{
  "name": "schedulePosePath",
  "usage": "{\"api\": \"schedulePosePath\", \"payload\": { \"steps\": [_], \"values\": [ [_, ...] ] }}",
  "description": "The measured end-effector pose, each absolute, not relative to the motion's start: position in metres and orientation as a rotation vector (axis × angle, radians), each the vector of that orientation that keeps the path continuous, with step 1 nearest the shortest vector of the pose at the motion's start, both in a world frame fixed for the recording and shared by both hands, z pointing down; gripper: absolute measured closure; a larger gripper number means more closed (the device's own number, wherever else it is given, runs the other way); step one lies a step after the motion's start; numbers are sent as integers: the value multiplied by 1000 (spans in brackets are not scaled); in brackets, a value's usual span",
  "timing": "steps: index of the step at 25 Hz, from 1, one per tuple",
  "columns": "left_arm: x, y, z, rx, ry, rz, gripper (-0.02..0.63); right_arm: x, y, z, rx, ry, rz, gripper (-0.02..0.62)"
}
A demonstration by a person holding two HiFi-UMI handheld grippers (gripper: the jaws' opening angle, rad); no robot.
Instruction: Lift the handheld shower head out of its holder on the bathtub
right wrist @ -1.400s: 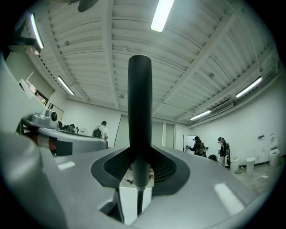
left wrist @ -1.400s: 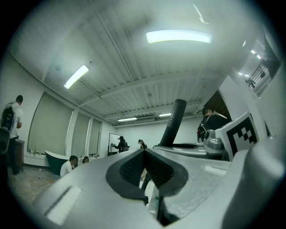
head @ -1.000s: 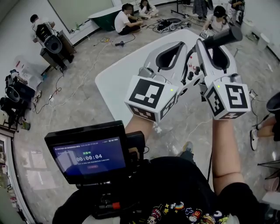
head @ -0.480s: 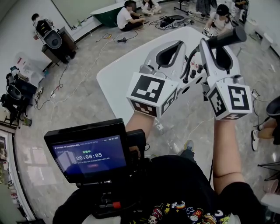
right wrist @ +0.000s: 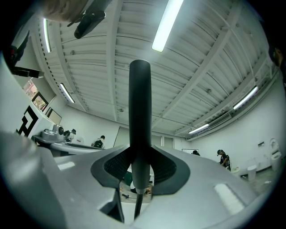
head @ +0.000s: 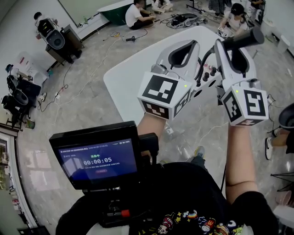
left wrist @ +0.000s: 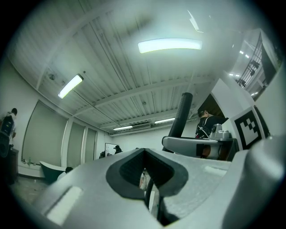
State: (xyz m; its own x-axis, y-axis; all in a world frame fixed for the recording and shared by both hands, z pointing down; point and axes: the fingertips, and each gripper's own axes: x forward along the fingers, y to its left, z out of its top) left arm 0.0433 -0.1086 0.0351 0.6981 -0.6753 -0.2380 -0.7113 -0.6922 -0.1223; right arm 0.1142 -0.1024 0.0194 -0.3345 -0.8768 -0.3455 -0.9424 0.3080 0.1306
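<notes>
My right gripper (head: 233, 45) is shut on the black handle of the shower head (head: 241, 39), which it holds up above the white bathtub (head: 121, 80). In the right gripper view the handle (right wrist: 139, 112) stands upright between the jaws of that gripper (right wrist: 139, 154), and a thin hose hangs below. The dark hose (head: 205, 62) curves down toward the faucet knobs (head: 206, 75). My left gripper (head: 189, 45) hovers just left of the right one, its jaws together with nothing in them. The left gripper view shows its closed jaws (left wrist: 145, 154) and the handle (left wrist: 181, 114) to the right.
Several people (head: 135, 13) sit on the floor at the back near a green tub (head: 114, 11) and cables. Speakers and camera gear (head: 55, 40) stand at the left wall. A monitor (head: 98, 158) hangs at the person's chest.
Both grippers, with the shower head in the right one, have drifted slightly up and to the right in the head view. The monitor's timer went from 04 to 05.
</notes>
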Motion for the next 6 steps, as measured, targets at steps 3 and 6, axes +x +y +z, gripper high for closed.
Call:
{"api": "schedulePosePath", "payload": {
  "steps": [3,6],
  "values": [
    [40,-112,33,-2703,1121,264,606,112,-105,18,-1673,2363,459,439],
    [37,-115,31,-2704,1121,265,606,109,-108,15,-1672,2361,458,439]
  ]
}}
